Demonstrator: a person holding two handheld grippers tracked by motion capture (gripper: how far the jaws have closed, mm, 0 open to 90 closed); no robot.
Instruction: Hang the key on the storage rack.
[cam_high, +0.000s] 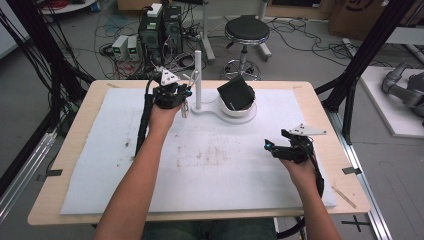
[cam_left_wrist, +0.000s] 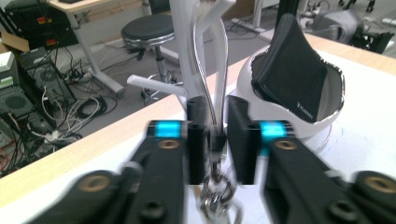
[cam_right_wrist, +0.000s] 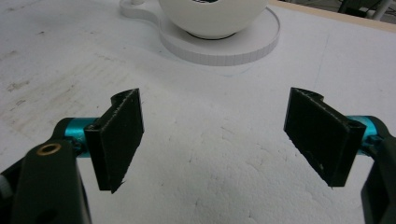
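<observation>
Gripping a metal chain (cam_left_wrist: 215, 193) just beside the white stand post (cam_high: 197, 80), the left gripper (cam_high: 184, 98) sits at the 11 o'clock area of the white foam mat (cam_high: 200, 165), jaws pinched on the links that hang below them. A white bowl (cam_high: 239, 109) on the stand's round base (cam_right_wrist: 243, 49) holds a black pouch (cam_high: 236, 93), at 3 o'clock from the post. The right gripper (cam_high: 272, 147) rests at 4 o'clock on the mat, well apart, jaws spread wide over bare foam. A black stool (cam_high: 246, 30) and computer towers (cam_high: 160, 30) stand beyond the table's far edge.
</observation>
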